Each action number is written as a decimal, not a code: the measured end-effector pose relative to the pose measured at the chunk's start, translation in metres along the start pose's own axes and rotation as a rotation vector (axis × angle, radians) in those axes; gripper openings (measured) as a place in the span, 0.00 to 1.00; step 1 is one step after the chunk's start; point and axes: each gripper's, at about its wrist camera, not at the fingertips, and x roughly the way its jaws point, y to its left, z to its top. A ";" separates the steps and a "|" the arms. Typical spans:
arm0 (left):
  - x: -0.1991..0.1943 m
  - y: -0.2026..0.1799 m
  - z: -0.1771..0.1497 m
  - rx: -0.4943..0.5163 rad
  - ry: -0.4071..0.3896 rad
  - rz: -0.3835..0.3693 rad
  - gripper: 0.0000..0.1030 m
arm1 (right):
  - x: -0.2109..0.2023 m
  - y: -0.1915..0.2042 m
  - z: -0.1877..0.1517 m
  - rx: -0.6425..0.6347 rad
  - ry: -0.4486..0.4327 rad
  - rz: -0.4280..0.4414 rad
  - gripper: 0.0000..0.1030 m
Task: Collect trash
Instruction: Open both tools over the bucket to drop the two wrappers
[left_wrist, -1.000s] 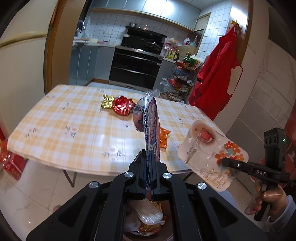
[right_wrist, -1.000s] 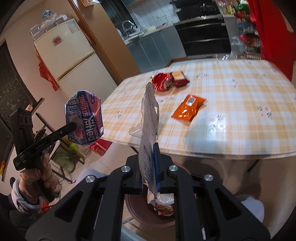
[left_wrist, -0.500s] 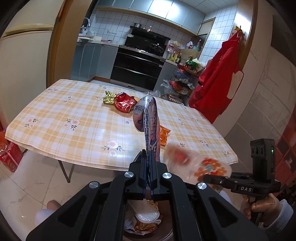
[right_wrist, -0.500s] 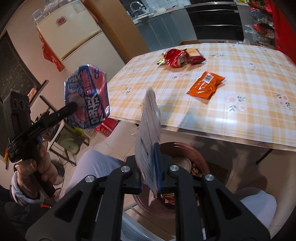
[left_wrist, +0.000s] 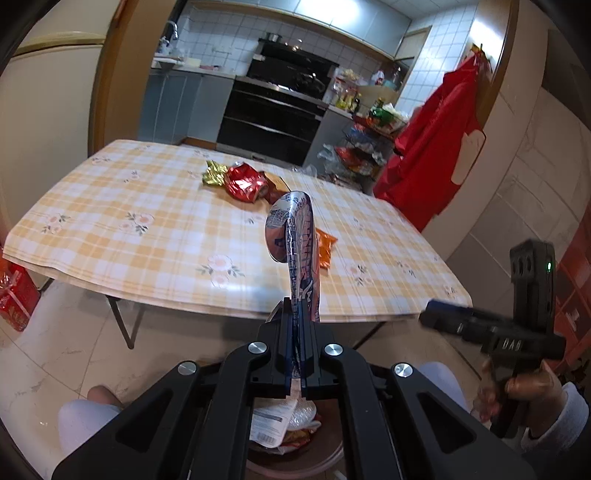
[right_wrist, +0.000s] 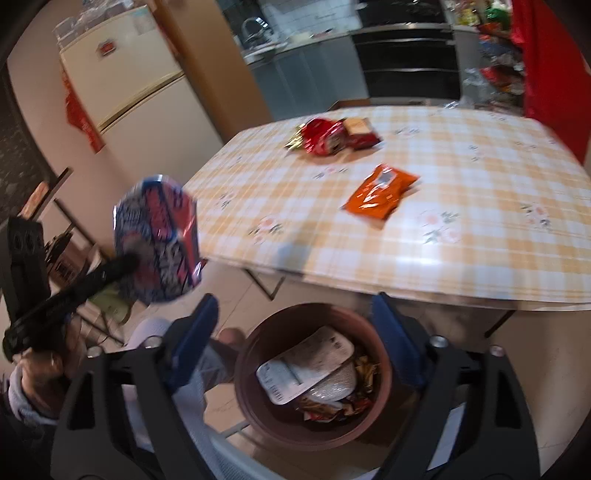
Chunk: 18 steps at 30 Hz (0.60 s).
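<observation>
Kitchen, checked table (right_wrist: 461, 206), left hand-held gripper (left_wrist: 295, 328) clamped on wrapper (left_wrist: 295, 236), right hand-held gripper (right_wrist: 295, 317) opening, empty

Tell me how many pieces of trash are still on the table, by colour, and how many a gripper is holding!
Red wrappers on the table: 2
Gold wrappers: 1
Orange packets: 1
Blue and red wrappers held by the left gripper: 1
Total: 5
</observation>
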 end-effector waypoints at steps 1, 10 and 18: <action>0.002 -0.002 -0.001 0.004 0.009 -0.004 0.03 | -0.003 -0.005 0.001 0.011 -0.015 -0.018 0.88; 0.019 -0.016 -0.011 0.025 0.081 -0.043 0.29 | -0.010 -0.032 0.001 0.098 -0.041 -0.072 0.91; 0.013 0.000 -0.009 -0.046 0.026 0.055 0.85 | -0.004 -0.031 -0.002 0.093 -0.024 -0.078 0.91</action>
